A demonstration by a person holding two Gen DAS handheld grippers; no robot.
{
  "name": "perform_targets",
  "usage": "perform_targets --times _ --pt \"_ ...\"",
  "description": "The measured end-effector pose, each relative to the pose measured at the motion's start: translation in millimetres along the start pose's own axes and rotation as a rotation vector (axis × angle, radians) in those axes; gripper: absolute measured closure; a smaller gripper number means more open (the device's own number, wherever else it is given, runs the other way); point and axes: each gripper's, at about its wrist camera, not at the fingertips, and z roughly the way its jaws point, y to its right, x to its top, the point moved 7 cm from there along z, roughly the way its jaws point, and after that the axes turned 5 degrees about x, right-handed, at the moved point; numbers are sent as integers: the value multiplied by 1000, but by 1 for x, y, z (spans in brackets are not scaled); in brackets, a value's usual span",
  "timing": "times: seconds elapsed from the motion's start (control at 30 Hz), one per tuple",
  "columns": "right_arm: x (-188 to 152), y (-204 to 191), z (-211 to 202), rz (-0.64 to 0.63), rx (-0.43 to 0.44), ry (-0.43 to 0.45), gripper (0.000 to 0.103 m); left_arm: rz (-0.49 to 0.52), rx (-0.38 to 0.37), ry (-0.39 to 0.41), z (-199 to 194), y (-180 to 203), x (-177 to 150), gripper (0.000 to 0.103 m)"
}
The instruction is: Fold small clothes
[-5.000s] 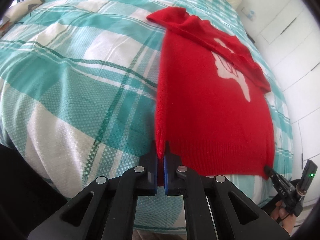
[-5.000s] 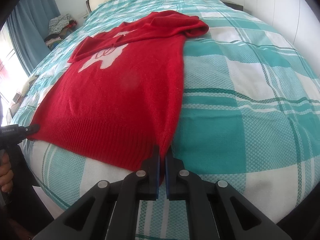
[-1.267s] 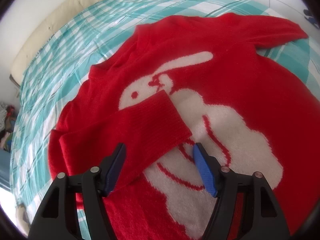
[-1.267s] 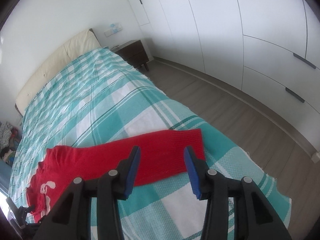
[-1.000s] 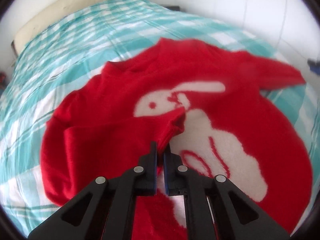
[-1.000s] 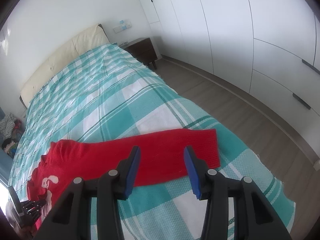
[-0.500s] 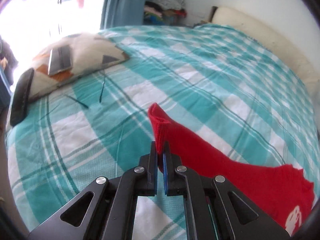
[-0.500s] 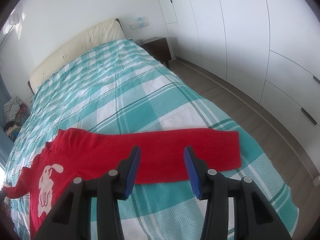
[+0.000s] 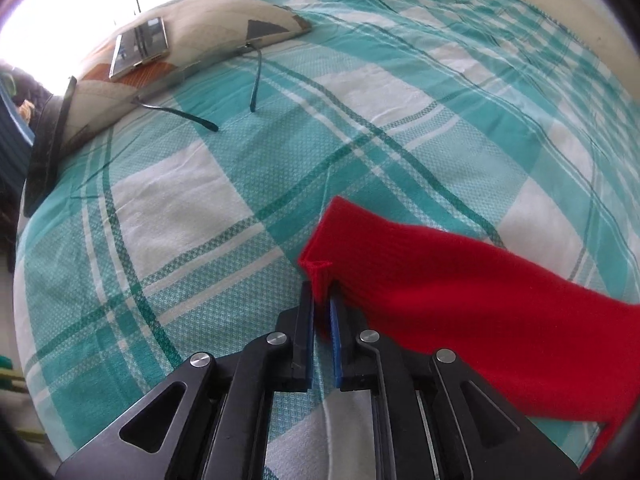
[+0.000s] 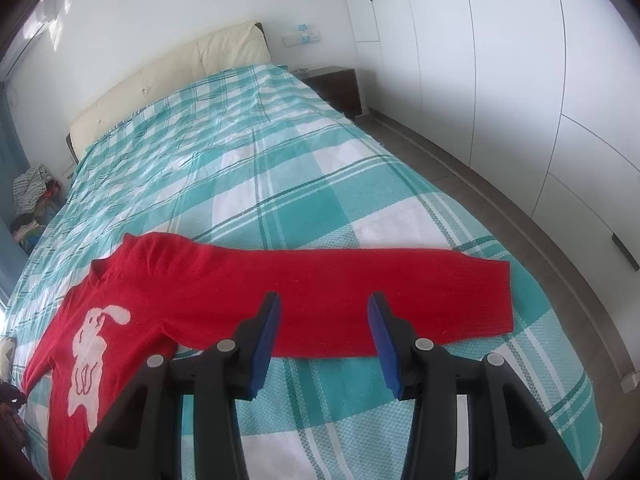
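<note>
Since the earlier left wrist view, your left gripper (image 9: pixel 319 300) has carried the left sleeve (image 9: pixel 460 292) off the rabbit on the chest and laid it out sideways on the plaid bedspread (image 9: pixel 200 200), and its jaws have just been opening. A pinched ridge of the cuff (image 9: pixel 320 270) stands between the blue pads; a narrow gap shows on each side of it, so the grip reads as let go, with the cloth merely lingering there.

From these jaws the sleeve runs away to the right and slightly back, its long axis crossing your line of sight, not following it. The cuff end lies just ahead of the fingertips; the shoulder end passes out of view at the lower right.

In the right wrist view, your right gripper (image 10: pixel 324 332) hovers with its jaws parted and nothing between them. The red sweater (image 10: pixel 132 292) lies flat, and its other sleeve (image 10: pixel 380 292) stretches straight out across the view just beyond the fingertips. That cuff (image 10: pixel 496 300) lies off to the right of the jaws, the shoulder off to the left.

So each sleeve lies crosswise to its own hand. In my judgement your right hand is the nearer one for the right cuff: shift rightward along the sleeve and take it from the end. The body lies to the left of the right jaws, so any fold inward goes that way.
</note>
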Motion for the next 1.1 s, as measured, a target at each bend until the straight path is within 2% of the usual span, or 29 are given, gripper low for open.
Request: perform_targets --times 0.03,0.07,0.1,0.17,0.27,0.3,0.43,0.5,0.57,0.6,0.67,0.7,0.87,0.97,1.1 --pt "0 0 0 2 0 2 52 5 5 4 -5 -1 0 67" --pt "0 1 -1 8 2 6 48 -3 3 16 -15 -4 0 59" --pt "1 1 -2 14 1 15 40 -17 -24 34 -28 -7 1 50" --pt "3 2 -5 11 -15 36 36 -14 -140 71 -60 -1 -1 39" --pt "6 4 -7 -7 -55 61 35 145 -304 156 -107 33 -22 7" --pt "7 5 -8 -11 -66 68 35 209 -355 186 -118 49 -31 4" --pt "4 -4 -13 -62 -103 135 35 425 -495 216 -129 109 -64 5" --pt "-4 -18 -21 -123 -123 180 35 495 -497 276 -124 128 -70 5" --pt "-18 -37 -30 -197 -124 207 35 559 -450 305 -107 140 -76 5" --pt "-28 -46 -33 -226 -119 213 33 575 -427 274 -92 144 -79 4" --pt "-49 -64 -37 -265 -95 214 28 599 -400 150 -57 148 -89 0" --pt "-59 -70 -38 -277 -88 207 27 597 -408 138 -49 149 -91 0" --pt "-104 -76 -14 -258 -103 101 25 605 -391 159 -53 150 -93 0" --pt "-120 -60 4 -181 -142 45 25 603 -396 157 -53 149 -93 0" --pt "-130 -47 20 -131 -183 12 25 607 -391 158 -52 149 -94 0"
